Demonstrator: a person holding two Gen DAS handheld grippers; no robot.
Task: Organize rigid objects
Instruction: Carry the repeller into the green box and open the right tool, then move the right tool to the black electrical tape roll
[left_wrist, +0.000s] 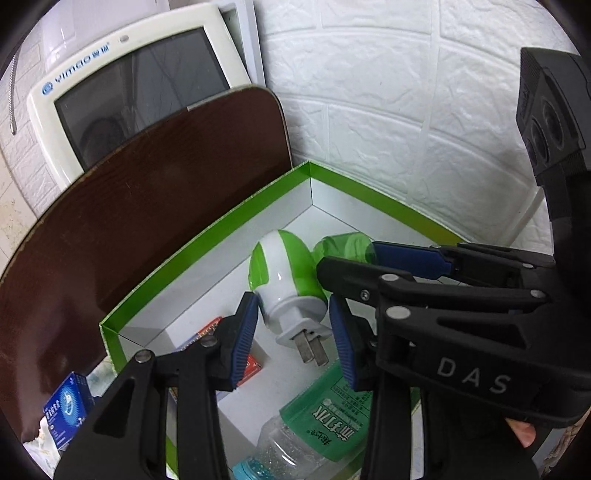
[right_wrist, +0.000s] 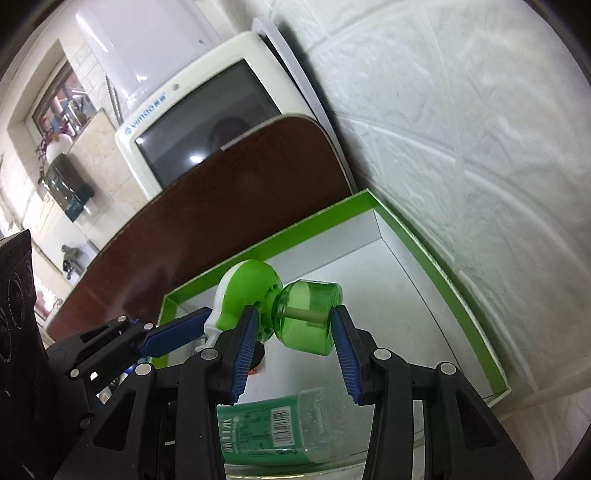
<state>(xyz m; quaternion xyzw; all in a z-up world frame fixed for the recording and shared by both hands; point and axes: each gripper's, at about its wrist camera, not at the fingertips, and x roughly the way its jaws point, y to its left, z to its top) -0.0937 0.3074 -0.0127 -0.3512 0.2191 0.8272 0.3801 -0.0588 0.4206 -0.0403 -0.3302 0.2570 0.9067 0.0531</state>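
A green and white plug-in mosquito repeller (left_wrist: 284, 280) with a clear green bottle (right_wrist: 308, 317) screwed to it hangs over a green-rimmed white box (left_wrist: 207, 236). My left gripper (left_wrist: 293, 341) has its blue pads on either side of the white plug end, touching it. My right gripper (right_wrist: 293, 350) is shut on the green bottle; its blue pads press both sides. It also shows in the left wrist view (left_wrist: 406, 258). The left gripper shows in the right wrist view (right_wrist: 173, 334).
In the box lie a clear bottle with a green label (left_wrist: 314, 417) and a small red and white carton (left_wrist: 218, 332). A dark brown board (left_wrist: 147, 192) leans behind the box, with a white monitor (left_wrist: 129, 81) behind it. A white brick-pattern wall (left_wrist: 406, 110) stands to the right.
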